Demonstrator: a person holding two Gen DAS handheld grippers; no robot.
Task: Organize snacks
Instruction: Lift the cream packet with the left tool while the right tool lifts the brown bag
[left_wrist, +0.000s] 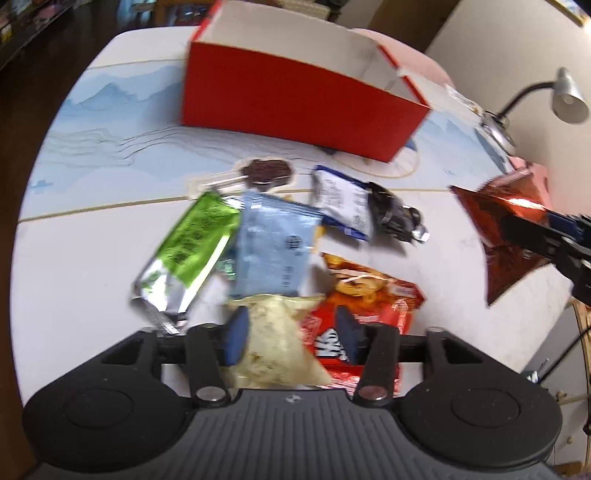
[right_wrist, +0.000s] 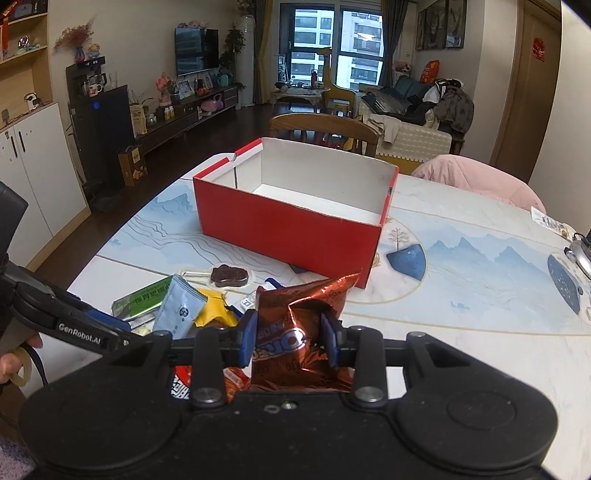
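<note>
An open, empty red box (left_wrist: 295, 99) stands on the table; it also shows in the right wrist view (right_wrist: 288, 225). My right gripper (right_wrist: 288, 338) is shut on a shiny brown Oreo bag (right_wrist: 303, 332) and holds it above the table in front of the box; the bag also shows in the left wrist view (left_wrist: 506, 229). My left gripper (left_wrist: 291, 334) is open over a clear bag of pale snacks (left_wrist: 277, 343) and a red chip bag (left_wrist: 369, 306). A green pack (left_wrist: 192, 243), a light blue pack (left_wrist: 273, 243), a white-blue pack (left_wrist: 341, 203), a black wrapper (left_wrist: 393, 214) and a chocolate lollipop (left_wrist: 266, 171) lie in a pile.
A desk lamp (left_wrist: 565, 96) stands at the table's right edge. A wooden chair (right_wrist: 321, 129) and a pink cloth (right_wrist: 476, 177) are behind the table. The table (left_wrist: 92, 221) has a painted blue landscape top.
</note>
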